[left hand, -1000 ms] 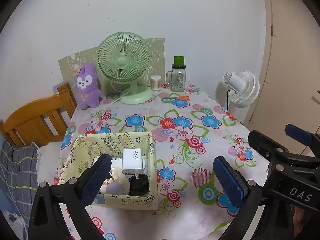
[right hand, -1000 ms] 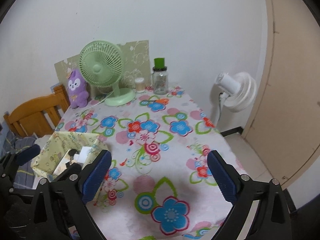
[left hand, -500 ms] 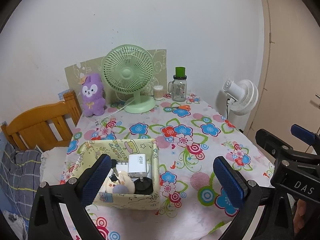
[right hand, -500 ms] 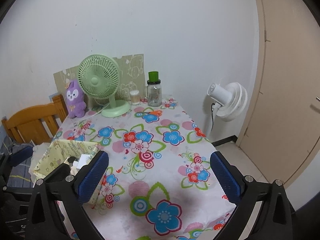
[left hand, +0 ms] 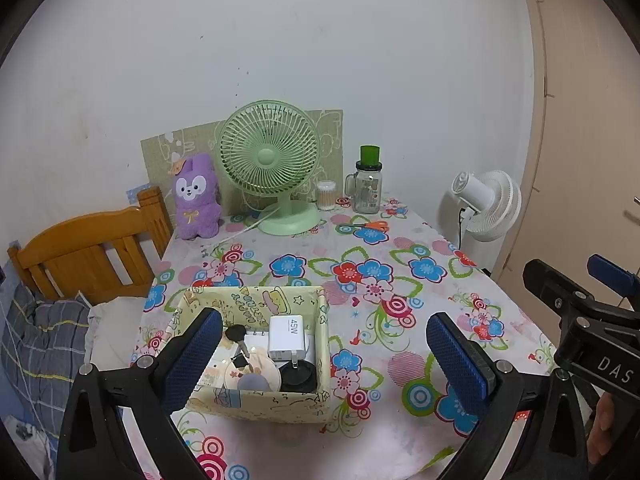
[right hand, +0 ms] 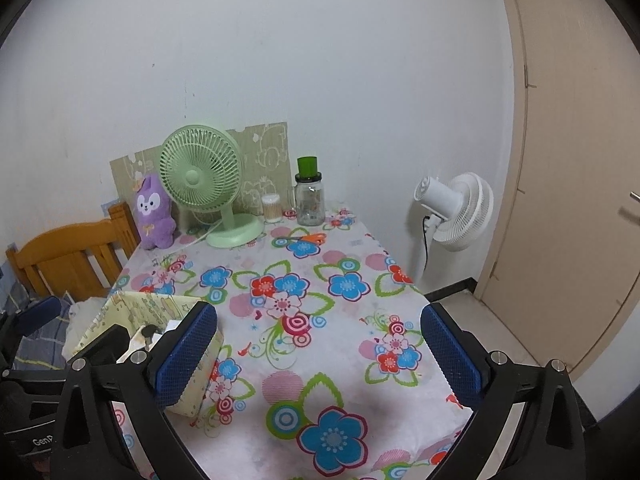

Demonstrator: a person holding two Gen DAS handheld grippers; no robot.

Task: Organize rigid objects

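Note:
A yellow cartoon-print box (left hand: 256,398) stands on the flowered tablecloth (left hand: 400,320) near its front left. Inside it lie a white 45W charger (left hand: 286,336), a black key (left hand: 236,334), a black round item (left hand: 298,376) and a pale round item (left hand: 250,374). My left gripper (left hand: 324,360) is open and empty, held above and in front of the box. My right gripper (right hand: 316,356) is open and empty over the table's front right; the box (right hand: 140,312) shows at its left finger. Orange scissors (left hand: 370,225) lie near the back.
At the back stand a green desk fan (left hand: 272,160), a purple plush (left hand: 196,198), a cotton-swab jar (left hand: 326,196) and a green-lidded glass jar (left hand: 368,182). A wooden chair (left hand: 88,248) is at left, a white floor fan (left hand: 488,204) and door (right hand: 580,200) at right.
Both grippers have pulled back and risen from the table, so the box and table look farther away. Both stay open and empty.

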